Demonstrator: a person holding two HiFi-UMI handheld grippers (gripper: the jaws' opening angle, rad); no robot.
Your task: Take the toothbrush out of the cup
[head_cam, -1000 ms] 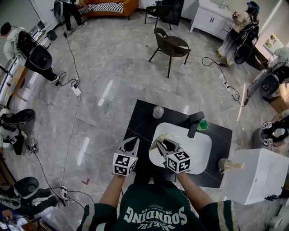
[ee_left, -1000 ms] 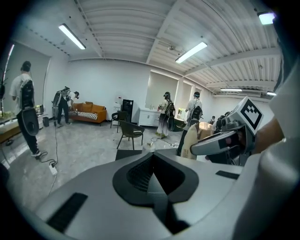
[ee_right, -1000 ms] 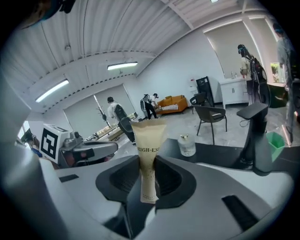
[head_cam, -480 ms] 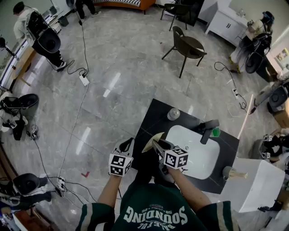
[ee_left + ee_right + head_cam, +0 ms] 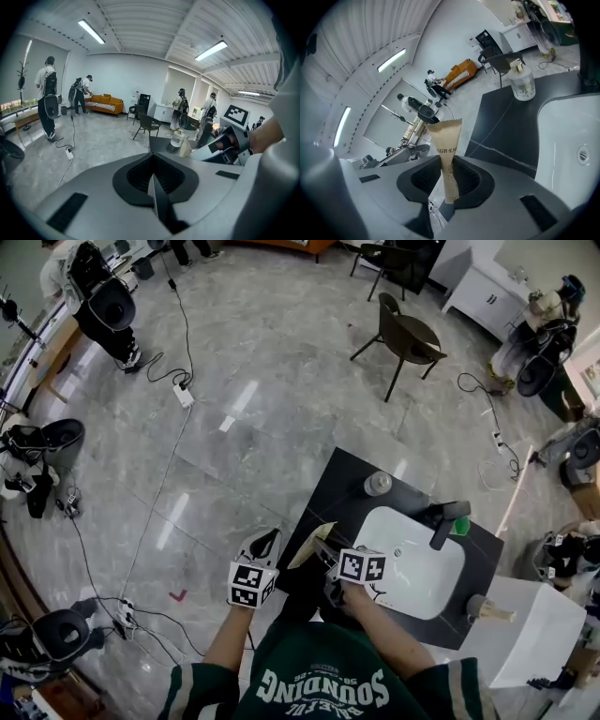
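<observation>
Black counter [image 5: 323,486]: clear cup [image 5: 378,484] at the sink's [image 5: 441,589] eleven o'clock. Your right gripper [image 5: 448,182], jaws just closing, clamps the paper-wrapped toothbrush [image 5: 446,150] by its thin sleeve; a swing could slip it. Left gripper [image 5: 153,182] closed, empty.

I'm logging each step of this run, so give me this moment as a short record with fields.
left gripper: shut, empty
right gripper: jaws have just been closing; clamped on beige paper packet
cup: upright on black counter, apart from both grippers
sink: white basin set in that counter
</observation>
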